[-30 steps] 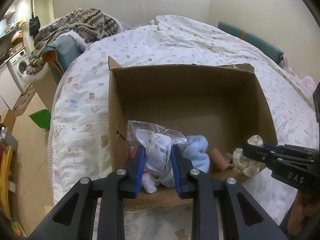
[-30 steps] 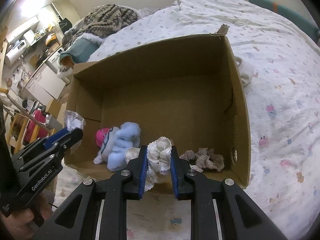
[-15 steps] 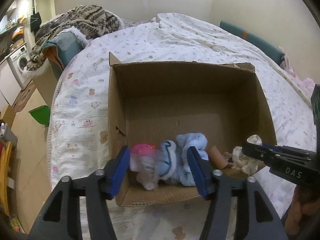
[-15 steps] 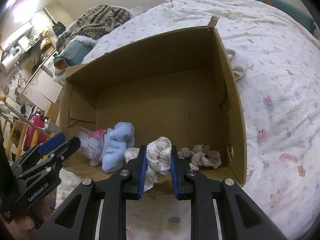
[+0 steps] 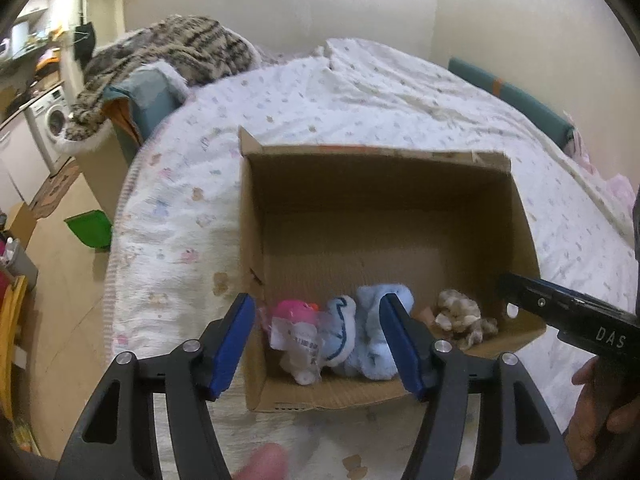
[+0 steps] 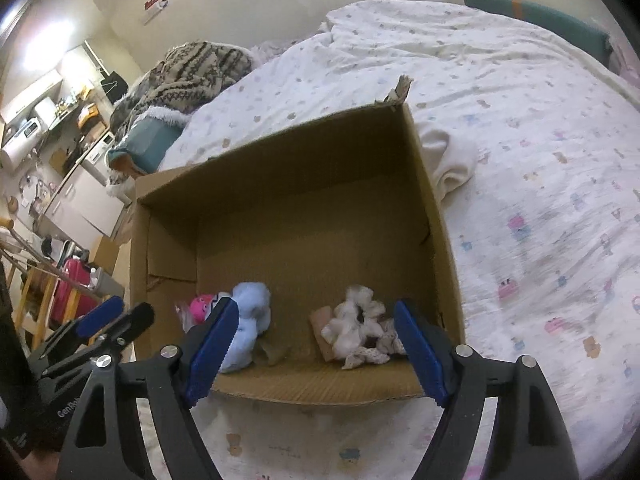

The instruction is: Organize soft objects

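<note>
Left gripper (image 5: 318, 344) — jaws spread wide, nothing between the pads; a second ago they pinched a clear bagged item, which now lies released just ahead of the fingertips on the floor of the cardboard box (image 5: 516, 216). This bagged pink toy (image 5: 298, 332) sits slightly left of the gripper's midline, touching the blue plush (image 5: 372, 332) on its right. Further right, near the box's right wall, lies a beige frilly bundle (image 5: 460, 318).

Right gripper (image 6: 316, 354) — likewise spread and empty. The white lace scrunchie (image 6: 356, 328) it held half a second ago rests just ahead, inside the right fingertip, touching or overlapping smaller frilly pieces against the near wall. The blue plush (image 6: 250, 320) lies behind the left pad, partly hidden by it. The other gripper appears at the lower left edge, outside the box.

Beyond the box: a patterned bedspread (image 6: 540, 160) on all sides, with a cream cloth (image 6: 452, 160) beside the box's right wall, outside it.

Interpretation: both deposits appear complete, so four or more soft items are gathered along the near wall. The cream cloth may be the next candidate, though that is a judgement only.
</note>
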`<action>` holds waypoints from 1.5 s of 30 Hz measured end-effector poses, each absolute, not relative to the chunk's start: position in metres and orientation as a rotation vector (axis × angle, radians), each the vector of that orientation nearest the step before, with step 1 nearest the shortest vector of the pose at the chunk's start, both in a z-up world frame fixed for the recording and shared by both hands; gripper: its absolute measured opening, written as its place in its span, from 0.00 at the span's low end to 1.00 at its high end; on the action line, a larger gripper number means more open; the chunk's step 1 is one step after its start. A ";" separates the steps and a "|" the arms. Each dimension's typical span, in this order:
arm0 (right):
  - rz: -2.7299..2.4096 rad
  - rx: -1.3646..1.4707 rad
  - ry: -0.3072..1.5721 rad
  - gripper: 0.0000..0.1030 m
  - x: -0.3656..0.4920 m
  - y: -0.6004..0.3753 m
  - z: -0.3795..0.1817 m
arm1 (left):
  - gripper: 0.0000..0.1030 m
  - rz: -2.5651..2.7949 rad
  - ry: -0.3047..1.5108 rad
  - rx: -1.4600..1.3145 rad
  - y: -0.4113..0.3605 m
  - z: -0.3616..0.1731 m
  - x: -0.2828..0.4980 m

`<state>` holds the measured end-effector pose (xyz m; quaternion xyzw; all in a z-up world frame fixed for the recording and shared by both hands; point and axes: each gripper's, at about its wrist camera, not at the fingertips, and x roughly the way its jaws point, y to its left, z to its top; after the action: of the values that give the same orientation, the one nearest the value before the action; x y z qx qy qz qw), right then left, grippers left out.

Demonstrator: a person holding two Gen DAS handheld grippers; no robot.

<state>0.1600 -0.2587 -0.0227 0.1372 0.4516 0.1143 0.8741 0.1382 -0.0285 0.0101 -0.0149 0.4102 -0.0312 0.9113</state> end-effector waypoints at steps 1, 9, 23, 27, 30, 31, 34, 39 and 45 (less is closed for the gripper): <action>0.237 0.282 0.931 0.83 0.158 -0.260 -0.019 | 0.60 -0.062 0.844 -0.035 -0.028 0.012 0.137; 0.238 0.265 0.858 0.98 0.134 -0.266 0.007 | 0.81 -0.068 0.811 -0.051 -0.022 0.033 0.117; 0.236 0.209 0.803 1.00 0.081 -0.256 0.027 | 0.99 -0.043 0.767 -0.091 0.007 0.063 0.057; 0.218 0.184 0.785 1.00 0.071 -0.254 0.026 | 0.99 -0.027 0.762 -0.088 0.012 0.065 0.044; 0.200 0.161 0.747 1.00 0.061 -0.253 0.032 | 0.99 -0.019 0.757 -0.105 0.013 0.063 0.034; 0.198 0.158 0.739 1.00 0.059 -0.253 0.032 | 0.99 -0.018 0.757 -0.106 0.013 0.061 0.031; 0.185 0.157 0.737 1.00 0.054 -0.251 0.028 | 0.99 0.004 0.757 -0.080 0.009 0.056 0.027; 0.164 0.124 0.725 1.00 0.057 -0.247 0.024 | 0.99 0.014 0.748 -0.038 0.001 0.050 0.030; 0.157 0.141 0.744 1.00 0.066 -0.247 0.016 | 0.99 0.009 0.784 -0.106 0.010 0.040 0.044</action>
<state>0.0662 -0.2469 0.0160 0.0689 0.3626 0.0768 0.9262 0.0443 0.0100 0.0404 -0.0516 0.3819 0.0046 0.9228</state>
